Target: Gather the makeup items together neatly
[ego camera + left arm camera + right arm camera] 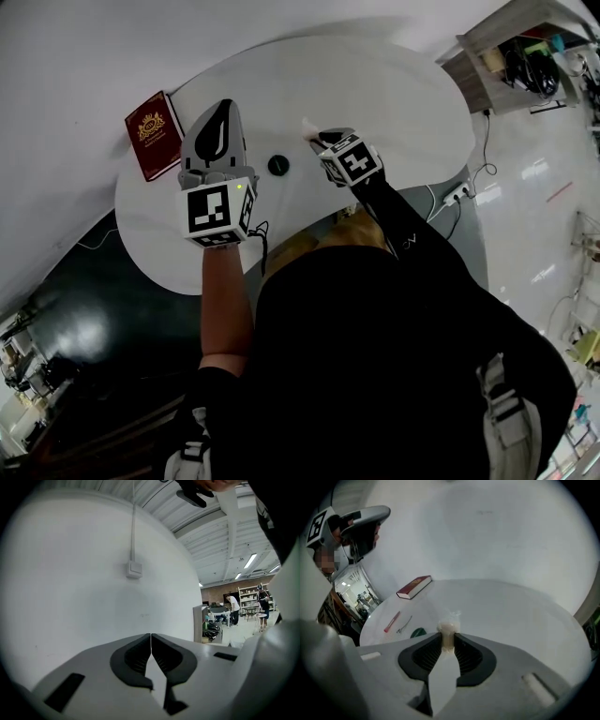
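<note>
Carry step: right gripper (448,640) grips small pale item (448,627) over tabletop (511,606), left gripper (151,641) clenched empty; next, probably place it beside the pink stick (392,621).

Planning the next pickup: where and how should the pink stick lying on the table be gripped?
Probably best: grip the pink stick at mid-length, coming from above with the jaws across its narrow width. It lies flat on the white table, long and thin, so only its sides give a hold.

Right tongs (448,640) clamp pale wrapped item (448,628); red book (414,587), pink stick (392,621) on white table (511,606)
</note>
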A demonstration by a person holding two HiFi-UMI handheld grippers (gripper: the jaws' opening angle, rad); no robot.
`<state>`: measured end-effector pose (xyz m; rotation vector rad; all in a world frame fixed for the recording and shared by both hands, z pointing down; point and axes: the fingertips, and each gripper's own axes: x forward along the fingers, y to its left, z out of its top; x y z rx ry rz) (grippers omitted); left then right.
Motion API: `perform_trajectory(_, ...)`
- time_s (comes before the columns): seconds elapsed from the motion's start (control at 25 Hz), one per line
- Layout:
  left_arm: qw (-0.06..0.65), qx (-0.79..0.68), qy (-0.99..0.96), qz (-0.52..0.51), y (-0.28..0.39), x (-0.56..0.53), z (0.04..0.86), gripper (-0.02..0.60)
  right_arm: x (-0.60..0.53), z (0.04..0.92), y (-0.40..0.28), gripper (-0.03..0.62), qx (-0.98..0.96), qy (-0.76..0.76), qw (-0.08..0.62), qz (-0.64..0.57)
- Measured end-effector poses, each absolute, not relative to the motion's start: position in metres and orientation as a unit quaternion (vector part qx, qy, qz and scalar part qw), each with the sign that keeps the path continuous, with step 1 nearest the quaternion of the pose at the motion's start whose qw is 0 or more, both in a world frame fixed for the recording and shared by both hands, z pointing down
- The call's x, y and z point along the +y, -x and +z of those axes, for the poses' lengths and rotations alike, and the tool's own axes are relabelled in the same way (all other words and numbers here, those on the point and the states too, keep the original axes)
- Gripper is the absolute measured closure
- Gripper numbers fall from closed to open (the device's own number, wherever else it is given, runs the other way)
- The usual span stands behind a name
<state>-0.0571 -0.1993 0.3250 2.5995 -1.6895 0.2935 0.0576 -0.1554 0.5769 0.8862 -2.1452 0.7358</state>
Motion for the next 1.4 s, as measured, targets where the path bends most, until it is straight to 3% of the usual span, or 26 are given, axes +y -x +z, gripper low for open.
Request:
perform_trajectory(0.16,0.019,-0.547,-0.832,0.096,0.064,-0.197,0.329,0.571,-0.136,0.607,-0.052,0.514,-0.803,-0.333,0.374,0.322)
perform_trajectory(0.56,0.019,-0.556,-0.825,0.098,0.076,-0.187,0.332,0.571,-0.139,0.6,-0.049,0.482,-0.811,-0.342,0.324,0.347)
perform_trajectory(1.04,-0.027,-0.56,-0.825,0.069,0.077,-0.179,0.287,0.571,-0.204,0.395,-0.053,0.482,-0.894,-0.418,0.092,0.13)
perform_trajectory(1.4,-0.049,-0.576,-0.814,0.054,0.079,-0.166,0.264,0.571,-0.182,0.276,-0.044,0.482,-0.913,-0.407,0.016,-0.037)
